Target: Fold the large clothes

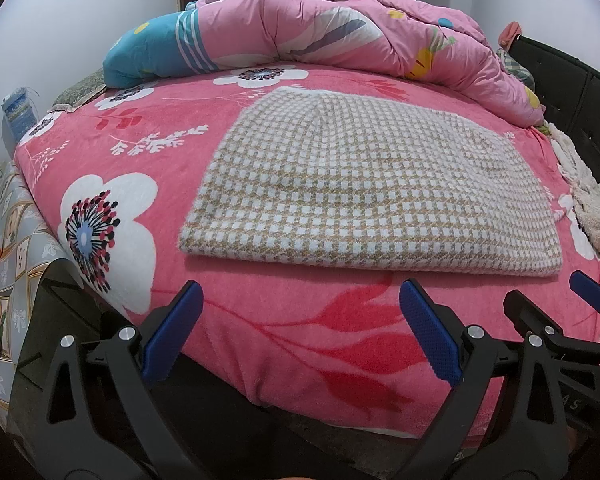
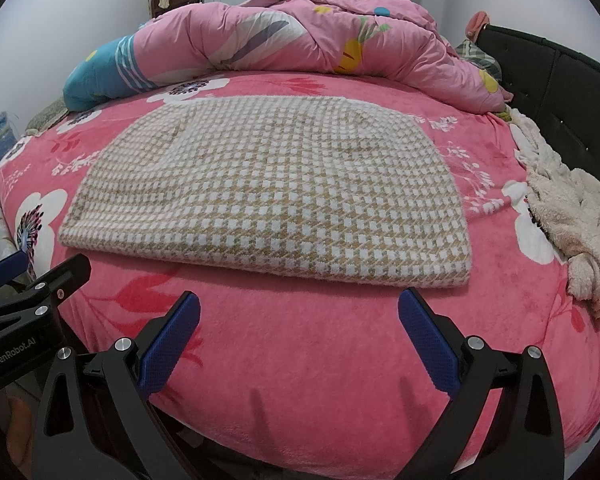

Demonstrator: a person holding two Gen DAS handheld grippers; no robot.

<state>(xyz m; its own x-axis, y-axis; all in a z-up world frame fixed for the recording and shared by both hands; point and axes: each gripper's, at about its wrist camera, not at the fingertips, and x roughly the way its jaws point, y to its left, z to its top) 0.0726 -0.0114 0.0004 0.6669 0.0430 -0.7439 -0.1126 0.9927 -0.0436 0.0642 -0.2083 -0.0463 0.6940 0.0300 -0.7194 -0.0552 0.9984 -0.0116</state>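
A tan-and-white houndstooth garment (image 1: pixel 360 184) lies folded flat into a neat rectangle on the pink floral bed; it also shows in the right wrist view (image 2: pixel 268 192). My left gripper (image 1: pixel 300 300) is open and empty, held over the bed's near edge, just short of the garment's near fold. My right gripper (image 2: pixel 299 312) is open and empty too, close in front of the garment's near edge. The right gripper shows at the right edge of the left wrist view (image 1: pixel 588 300), and the left gripper shows at the left edge of the right wrist view (image 2: pixel 28 276).
A bunched pink quilt (image 1: pixel 340 28) lies across the far side of the bed. A cream fleece item (image 2: pixel 572 216) lies along the right side by the black headboard (image 2: pixel 560 72). The bed sheet (image 1: pixel 160 152) drops off at the near edge.
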